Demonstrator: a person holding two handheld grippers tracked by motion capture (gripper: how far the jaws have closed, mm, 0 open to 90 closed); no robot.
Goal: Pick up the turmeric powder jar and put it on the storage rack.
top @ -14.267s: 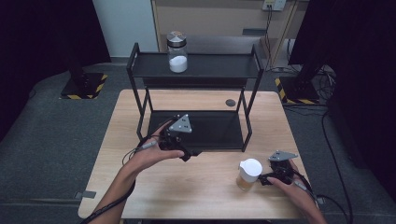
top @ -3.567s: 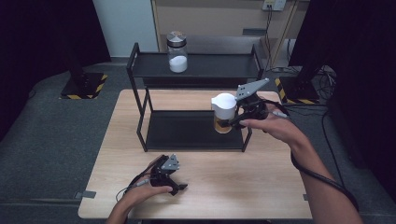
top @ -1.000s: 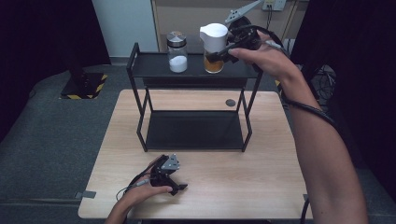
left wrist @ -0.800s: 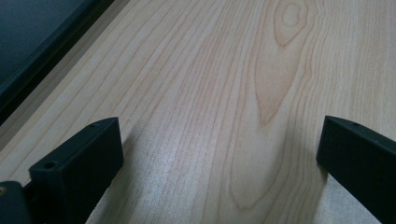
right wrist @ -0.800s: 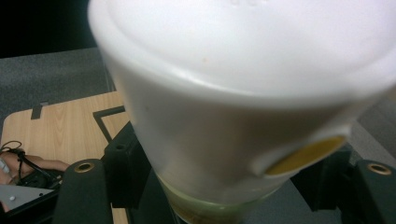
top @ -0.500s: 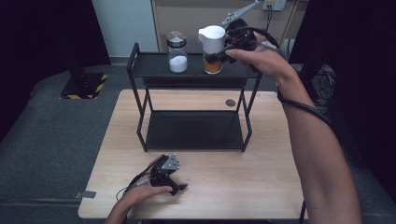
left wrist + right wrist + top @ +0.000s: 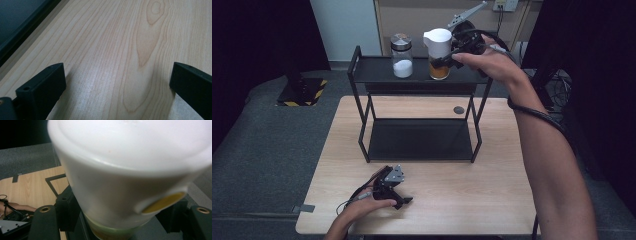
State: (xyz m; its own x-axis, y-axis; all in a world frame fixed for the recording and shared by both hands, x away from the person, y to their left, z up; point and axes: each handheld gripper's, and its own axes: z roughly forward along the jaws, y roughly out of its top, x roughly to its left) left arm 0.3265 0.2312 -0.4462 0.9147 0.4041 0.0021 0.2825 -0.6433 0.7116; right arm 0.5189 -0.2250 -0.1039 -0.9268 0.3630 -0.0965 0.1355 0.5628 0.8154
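fingers (image 7: 66, 213) of the right gripper (image 7: 447, 59) pinch the jar (image 7: 438, 55) on the rack's (image 7: 422, 76) top shelf, beside a salt jar (image 7: 402, 56).
likely glass and part full of amber liquid: heavyish, slick, breakable; hold the body under the white lid. left gripper (image 7: 393, 192) rests spread on the table (image 7: 472, 190).

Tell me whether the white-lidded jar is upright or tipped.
Upright: the white-lidded jar stands on the rack's top shelf, lid uppermost, with the right gripper clamped on it.

Right arm stretched far forward and raised, right gripper (image 7: 447, 59) clamped, jaws level and pointing left. Left hand (image 7: 362, 207) low near table edge, left gripper (image 7: 117, 82) lying flat, jaws wide apart.
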